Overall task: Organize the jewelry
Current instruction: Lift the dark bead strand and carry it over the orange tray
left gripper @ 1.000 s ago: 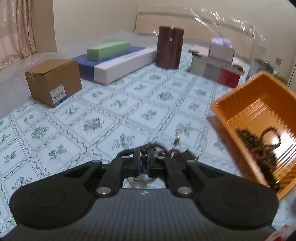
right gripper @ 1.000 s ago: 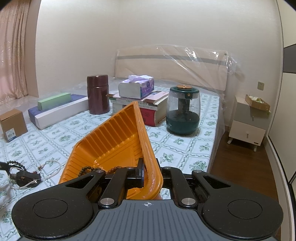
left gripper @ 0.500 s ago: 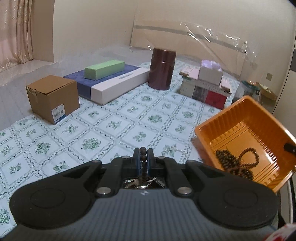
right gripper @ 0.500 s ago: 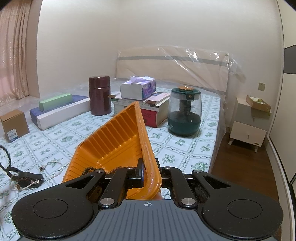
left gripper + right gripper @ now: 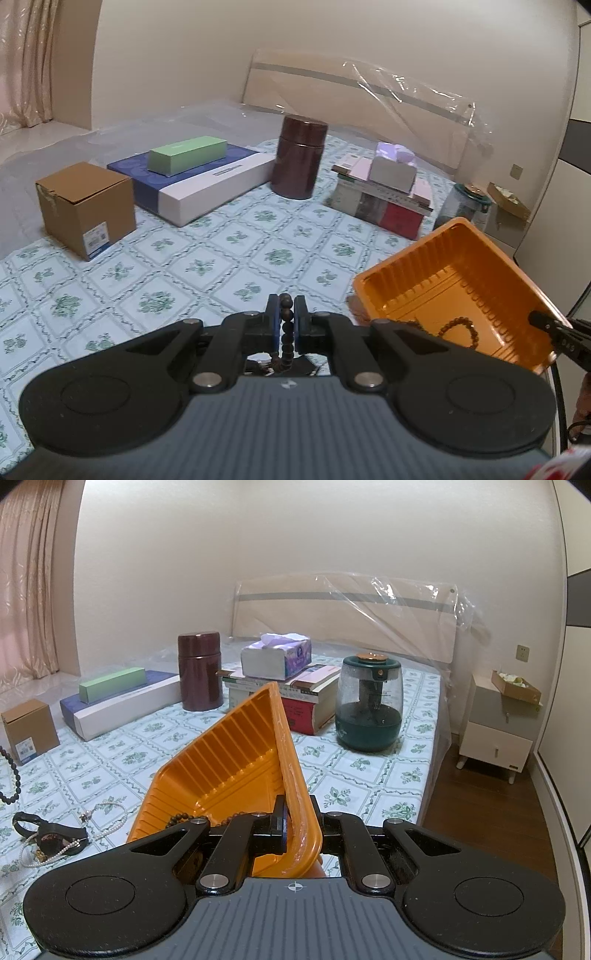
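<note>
- Orange tray (image 5: 458, 284) was held tilted off the bed, its near rim clenched in the right gripper (image 5: 295, 827); the jaws pressed on the plastic wall from both sides.
- Dark bead strand (image 5: 286, 332) was grasped in the left gripper (image 5: 286, 314), jaws closed on it; the strand hung down from the pads, its long axis roughly vertical.
- In the left wrist view, the tray lay to the right of the left gripper and slightly farther off, its open side facing that gripper. One bead bracelet (image 5: 458, 328) already lay in the tray's low end.
- In the right wrist view, the hanging strand showed at the far left edge, well apart from the tray's left rim.
- Judgement: the coming move turned on a rightward carry of the strand until it hung over the tray's opening; the left hand was the only one placed to do it, the right being occupied as holder.
- Remaining pile (image 5: 51, 840), a black band with a pearl string, lay on the sheet (image 5: 110, 760) left of the tray, not yet collected.
- Risk, as judged: the dangling tail could catch the tray's near-left rim.
</note>
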Available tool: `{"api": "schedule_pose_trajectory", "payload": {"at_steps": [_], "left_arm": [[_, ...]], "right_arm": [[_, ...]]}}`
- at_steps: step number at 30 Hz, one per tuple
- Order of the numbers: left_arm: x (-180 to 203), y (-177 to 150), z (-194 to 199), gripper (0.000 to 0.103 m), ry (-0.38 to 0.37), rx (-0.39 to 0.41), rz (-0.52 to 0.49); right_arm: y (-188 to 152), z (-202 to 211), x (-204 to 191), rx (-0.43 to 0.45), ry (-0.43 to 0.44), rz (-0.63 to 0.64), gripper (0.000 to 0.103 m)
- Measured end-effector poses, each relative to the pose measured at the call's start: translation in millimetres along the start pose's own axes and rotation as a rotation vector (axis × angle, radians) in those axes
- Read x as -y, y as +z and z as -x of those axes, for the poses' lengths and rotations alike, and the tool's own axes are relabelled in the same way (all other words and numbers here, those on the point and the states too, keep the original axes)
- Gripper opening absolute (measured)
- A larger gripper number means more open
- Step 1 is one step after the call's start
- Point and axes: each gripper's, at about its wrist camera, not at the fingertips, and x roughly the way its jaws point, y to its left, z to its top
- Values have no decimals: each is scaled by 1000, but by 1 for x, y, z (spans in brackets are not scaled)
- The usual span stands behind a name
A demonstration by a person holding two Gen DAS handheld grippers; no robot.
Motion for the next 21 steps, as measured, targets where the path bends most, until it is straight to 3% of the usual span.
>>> {"api": "schedule_pose_trajectory", "payload": {"at_steps": [21], "left_arm": [[73,-12,-37,6,-173,-74,-35]], "right_arm": [[0,0,0,0,0,-1,9]]}}
